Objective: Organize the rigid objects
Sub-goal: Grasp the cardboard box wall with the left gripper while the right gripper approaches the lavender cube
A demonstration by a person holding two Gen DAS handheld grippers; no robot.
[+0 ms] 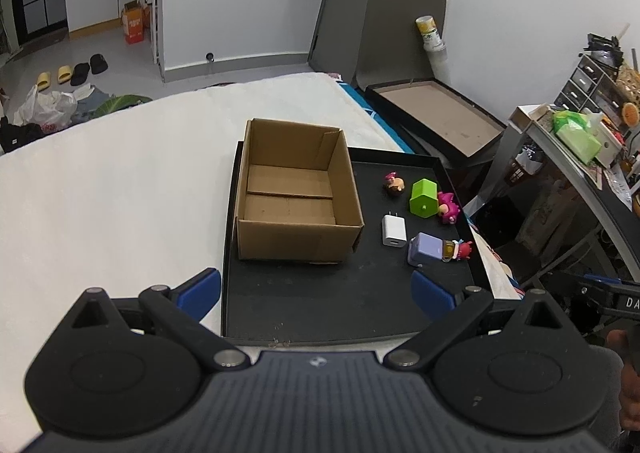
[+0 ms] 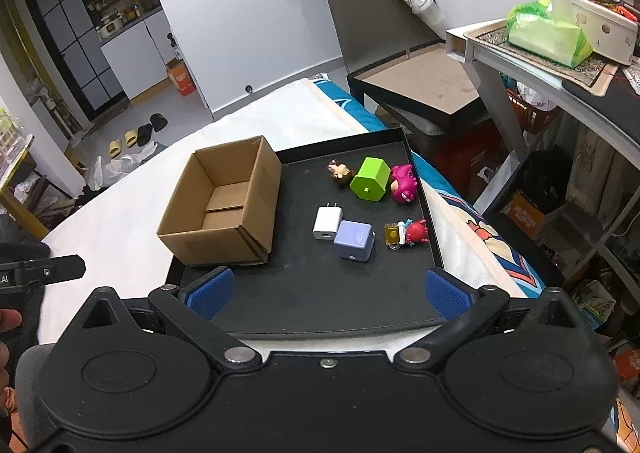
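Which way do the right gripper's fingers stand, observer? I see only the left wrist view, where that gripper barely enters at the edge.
Observer: The right gripper is open, fingers wide apart, holding nothing.
Operator: Is the red figure against the purple cube?
Observer: No. The right wrist view shows bare black tray between the red figure, with its yellow piece, and the purple cube.
Operator: And the pink figure behind the green block?
Observer: There the pink figure shows nearly whole, lying beside the green block, toward the tray's right rim.
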